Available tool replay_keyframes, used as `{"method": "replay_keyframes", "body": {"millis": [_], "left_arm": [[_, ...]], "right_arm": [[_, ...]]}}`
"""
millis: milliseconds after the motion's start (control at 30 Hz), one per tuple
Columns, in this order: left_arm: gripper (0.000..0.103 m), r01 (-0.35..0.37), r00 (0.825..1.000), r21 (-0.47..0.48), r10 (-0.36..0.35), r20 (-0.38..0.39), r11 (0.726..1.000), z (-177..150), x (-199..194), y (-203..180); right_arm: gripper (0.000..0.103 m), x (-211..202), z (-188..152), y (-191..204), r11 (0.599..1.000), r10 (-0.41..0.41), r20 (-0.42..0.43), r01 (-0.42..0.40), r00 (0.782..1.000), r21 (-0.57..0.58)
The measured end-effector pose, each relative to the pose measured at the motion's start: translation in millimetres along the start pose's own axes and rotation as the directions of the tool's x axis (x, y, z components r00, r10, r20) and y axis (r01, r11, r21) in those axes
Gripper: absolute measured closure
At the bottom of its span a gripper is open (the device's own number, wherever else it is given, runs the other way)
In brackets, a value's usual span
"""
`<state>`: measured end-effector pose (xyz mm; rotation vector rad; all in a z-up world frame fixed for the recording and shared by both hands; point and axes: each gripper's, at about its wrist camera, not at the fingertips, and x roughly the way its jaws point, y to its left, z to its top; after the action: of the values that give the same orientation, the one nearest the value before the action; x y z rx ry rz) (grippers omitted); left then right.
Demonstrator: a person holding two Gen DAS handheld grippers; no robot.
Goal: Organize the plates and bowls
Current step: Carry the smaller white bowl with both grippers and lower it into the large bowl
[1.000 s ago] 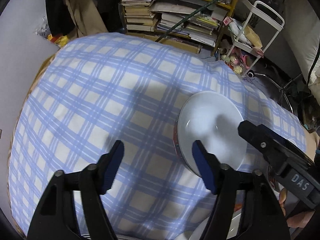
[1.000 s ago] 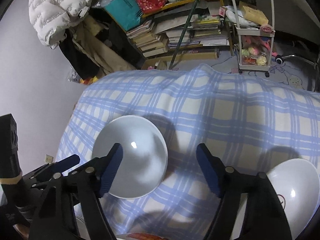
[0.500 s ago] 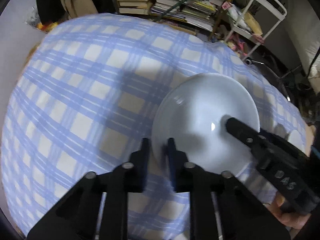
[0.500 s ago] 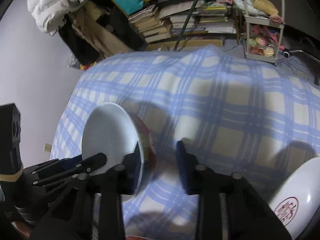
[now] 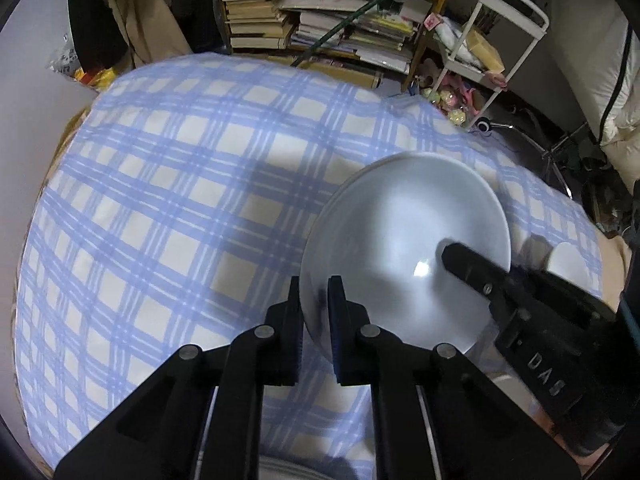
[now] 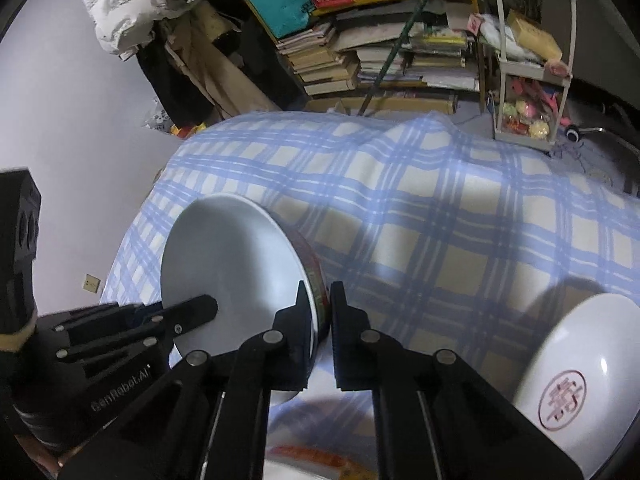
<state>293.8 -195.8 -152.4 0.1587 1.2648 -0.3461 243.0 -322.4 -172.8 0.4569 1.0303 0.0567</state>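
Note:
A white bowl with a red patterned outside (image 5: 404,248) is held above the blue checked cloth. My left gripper (image 5: 314,304) is shut on its near left rim. My right gripper (image 6: 322,312) is shut on its right rim, one finger inside and one outside; the bowl also shows in the right wrist view (image 6: 228,264). The right gripper appears in the left wrist view (image 5: 472,264), and the left gripper in the right wrist view (image 6: 192,312). A second white bowl with a red emblem (image 6: 580,376) sits at the lower right.
The table under the blue checked cloth (image 5: 180,200) fills both views. Another dish rim (image 5: 288,466) shows at the bottom edge. A small white dish (image 5: 568,264) lies at the right. Bookshelves (image 5: 340,20) and a white cart (image 5: 492,48) stand behind.
Both grippers went from open to shut on opposite rims of the white bowl. The bowl has come up off the cloth and looms larger in both views.

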Motion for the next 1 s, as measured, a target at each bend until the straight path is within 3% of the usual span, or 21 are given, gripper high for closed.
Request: {"method": "replay_keyframes", "body": {"millis": [300,500,1000], "left_arm": [[0.092,0.019,0.998,0.000,-0.019,0.053,1.000,-17.2,-41.8,-4.6],[0.092,0.042,0.996,0.019,-0.044,0.074,0.999,-35.3,-62.6,-13.6],[0.092,0.081,0.994,0.023,-0.083,0.070,0.996,-87.9,-87.5,-33.8]], "right_arm": [[0.092,-40.6,-18.9,14.3,1.000,0.001,0.036,0.000,0.999,-0.025],[0.091,-72.9,-42.3,23.9,0.997,-0.061,0.070,0.064,0.996,-0.040],[0.091,-118.8,-88.7,19.4,0.997,-0.074,0.072,0.074,0.995,0.003]]}}
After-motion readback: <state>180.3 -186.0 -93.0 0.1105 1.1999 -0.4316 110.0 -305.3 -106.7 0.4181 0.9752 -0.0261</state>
